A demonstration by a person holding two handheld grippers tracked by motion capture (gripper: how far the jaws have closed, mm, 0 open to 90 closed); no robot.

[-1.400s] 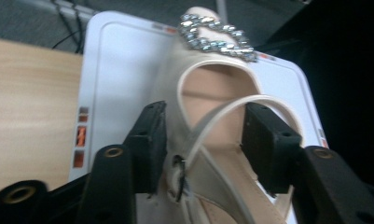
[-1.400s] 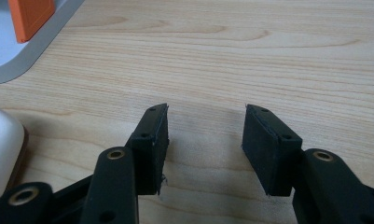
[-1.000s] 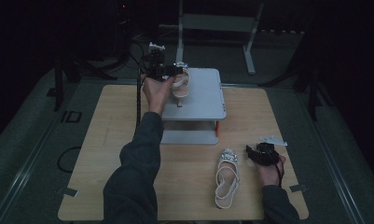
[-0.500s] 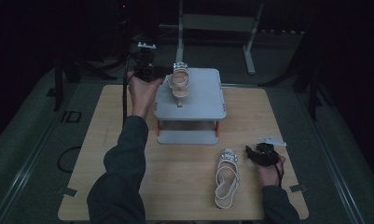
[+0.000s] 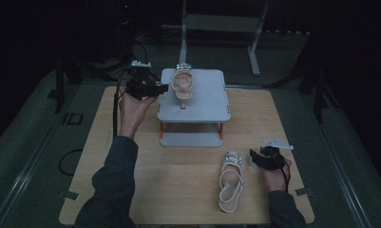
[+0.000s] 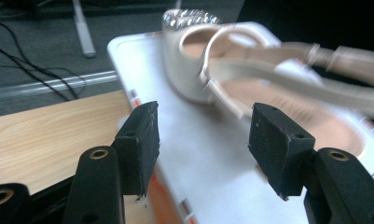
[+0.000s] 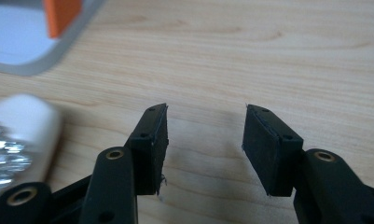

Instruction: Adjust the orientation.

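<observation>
A cream strappy sandal [image 5: 182,83] with a jewelled band lies on the top deck of a small grey two-tier shelf [image 5: 202,107]. My left gripper [image 5: 162,88] hovers at the shelf's left edge, open, its jaws pointing at the sandal and apart from it. In the left gripper view the sandal [image 6: 250,74] lies beyond the open gripper [image 6: 203,135] on the white deck [image 6: 138,51]. The matching sandal [image 5: 231,180] lies on the wooden table near the front right. My right gripper [image 5: 252,156] rests just right of it, open. In the right gripper view the open gripper [image 7: 204,140] holds nothing, with the sandal's end [image 7: 21,130] at the left.
The shelf stands on orange legs at the middle back of the wooden table [image 5: 188,190]; its lower deck [image 7: 17,42] shows in the right gripper view. A black stand and cables [image 5: 114,109] rise at the table's left. A metal frame [image 5: 221,28] stands on the floor behind.
My left gripper has drawn back to the left, away from the sandal on the shelf's top deck. The sandal stays where it was. The right gripper has not moved.
</observation>
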